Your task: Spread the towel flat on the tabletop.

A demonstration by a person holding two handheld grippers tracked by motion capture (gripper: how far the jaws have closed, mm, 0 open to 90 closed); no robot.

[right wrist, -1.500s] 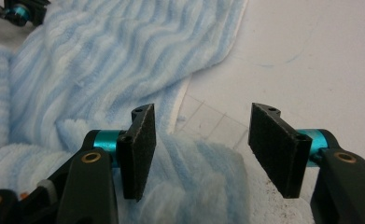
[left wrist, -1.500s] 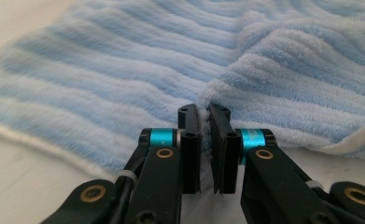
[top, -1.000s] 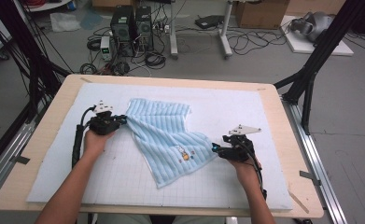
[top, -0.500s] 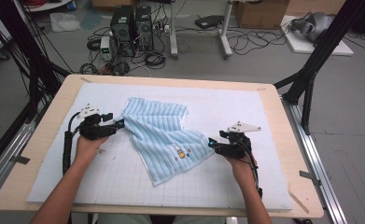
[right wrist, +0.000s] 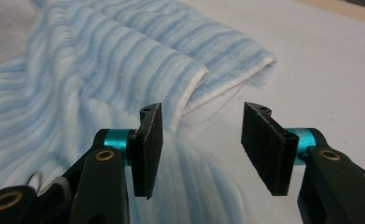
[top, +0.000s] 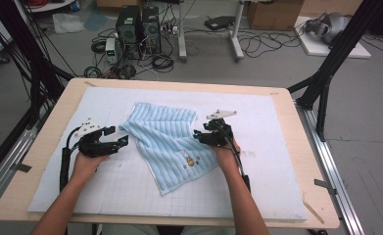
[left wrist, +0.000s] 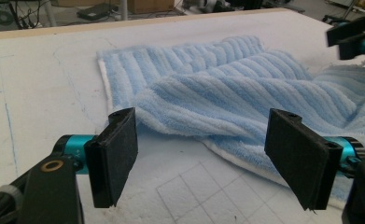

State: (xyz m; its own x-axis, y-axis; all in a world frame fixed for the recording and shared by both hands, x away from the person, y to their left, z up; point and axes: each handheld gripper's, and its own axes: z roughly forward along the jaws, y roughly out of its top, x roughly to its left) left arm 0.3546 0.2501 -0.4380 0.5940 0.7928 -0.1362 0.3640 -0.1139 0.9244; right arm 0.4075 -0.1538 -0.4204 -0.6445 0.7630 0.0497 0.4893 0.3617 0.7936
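Note:
A light blue striped towel with a small embroidered patch lies rumpled on the white mat, one part folded over itself. My left gripper sits just left of the towel's left corner. Its jaws have just been opening and stand wide apart; in the left gripper view the towel's fold lies just ahead of the pads, untouched. My right gripper is at the towel's right edge. Its jaws have just been closing but stay apart, with the towel's white-hemmed edge ahead of the gap.
A white gridded mat covers most of the wooden table. Black frame posts stand at both sides. Computer towers and cables sit on the floor beyond the far edge.
The left gripper let go of the towel's left corner, opened and drew back to the left. The right gripper moved left and farther away along the towel's right edge, its jaws narrowing.

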